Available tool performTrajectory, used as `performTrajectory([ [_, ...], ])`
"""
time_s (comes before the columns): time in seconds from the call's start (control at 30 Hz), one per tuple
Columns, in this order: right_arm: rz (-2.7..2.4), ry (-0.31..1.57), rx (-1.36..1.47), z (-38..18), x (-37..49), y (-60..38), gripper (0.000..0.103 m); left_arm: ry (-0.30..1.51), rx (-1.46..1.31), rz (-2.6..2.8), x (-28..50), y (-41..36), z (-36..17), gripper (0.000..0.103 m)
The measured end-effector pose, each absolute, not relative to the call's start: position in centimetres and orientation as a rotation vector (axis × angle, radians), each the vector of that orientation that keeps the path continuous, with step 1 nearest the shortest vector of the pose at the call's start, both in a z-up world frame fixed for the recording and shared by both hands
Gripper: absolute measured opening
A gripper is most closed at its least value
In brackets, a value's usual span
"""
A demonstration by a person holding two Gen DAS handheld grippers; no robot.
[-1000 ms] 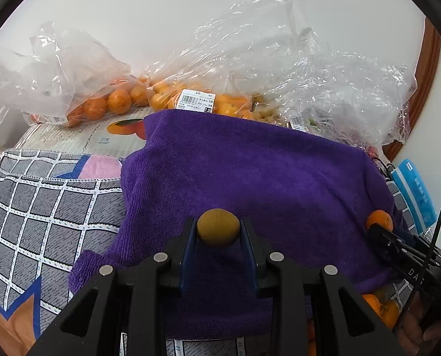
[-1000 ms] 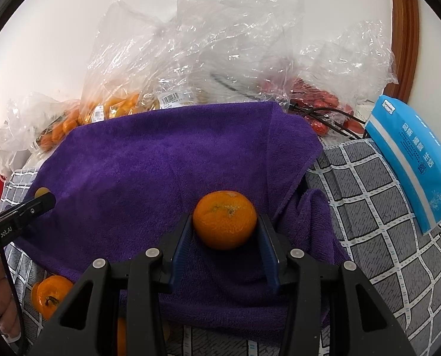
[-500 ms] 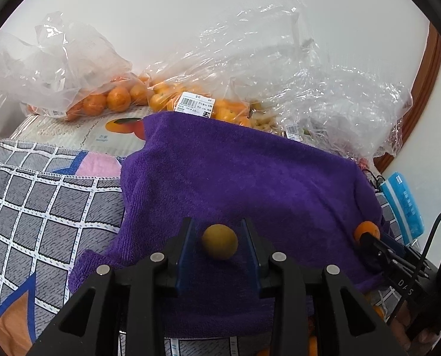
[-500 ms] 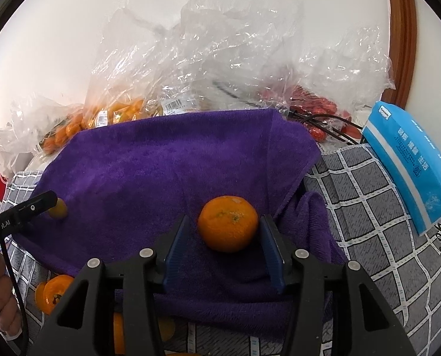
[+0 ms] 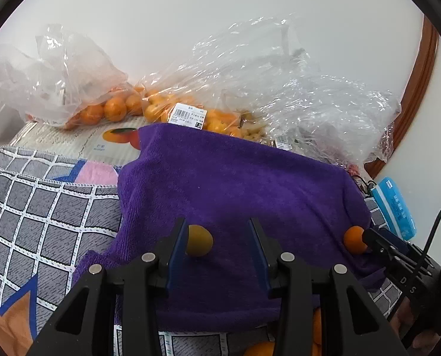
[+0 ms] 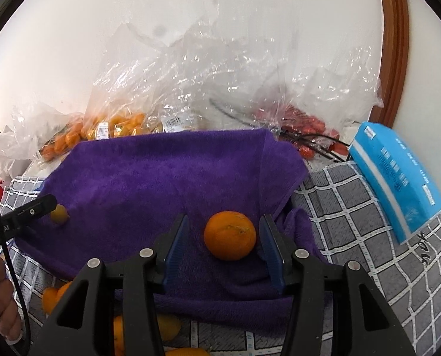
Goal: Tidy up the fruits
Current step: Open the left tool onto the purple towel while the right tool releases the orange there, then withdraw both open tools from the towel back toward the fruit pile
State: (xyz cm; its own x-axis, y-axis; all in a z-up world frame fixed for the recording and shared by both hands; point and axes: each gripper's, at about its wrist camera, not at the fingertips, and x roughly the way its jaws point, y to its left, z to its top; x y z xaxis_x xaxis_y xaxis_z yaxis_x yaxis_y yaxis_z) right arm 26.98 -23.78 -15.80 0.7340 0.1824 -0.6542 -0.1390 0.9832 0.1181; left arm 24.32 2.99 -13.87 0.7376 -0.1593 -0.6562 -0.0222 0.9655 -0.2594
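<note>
Left gripper (image 5: 217, 249) fingers opening, released kumquat (image 5: 199, 240) beside the left finger near the purple towel's (image 5: 235, 184) front-left edge; right gripper (image 6: 223, 244) fingers released, flanking an orange (image 6: 230, 235) near its front-right edge.

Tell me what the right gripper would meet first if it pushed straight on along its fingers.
The right gripper would likely meet the orange lying loose between its open fingers on the purple towel, closer to the right-side finger. Past it there is only towel; depth is hard to judge through the fisheye.
</note>
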Motion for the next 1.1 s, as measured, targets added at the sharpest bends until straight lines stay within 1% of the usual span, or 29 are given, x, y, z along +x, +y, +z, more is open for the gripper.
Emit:
performTrajectory([
  [0.43, 0.152, 0.783, 0.155, -15.5, 23.2, -25.3, 0.049, 0.688, -0.197, -0.105, 22.7, 2.1, -11.9, 0.039],
  [0.77, 0.166, 0.799, 0.155, -15.0, 19.7, -25.2, 0.049, 0.713, -0.167, -0.104, 20.7, 2.0, -10.8, 0.039],
  [0.83, 0.174, 0.805, 0.153, -15.1, 19.3, -25.0, 0.049, 0.718, -0.170, -0.111, 20.1, 2.4, -10.9, 0.039],
  [0.93, 0.185, 0.809, 0.143, -15.5, 18.5, -24.5, 0.049, 0.737, -0.181, -0.117, 19.5, 3.0, -11.3, 0.043],
  [1.1, 0.188, 0.838, 0.139, -16.6, 17.7, -24.0, 0.049, 0.767, -0.187, -0.121, 18.6, 3.7, -12.3, 0.043],
])
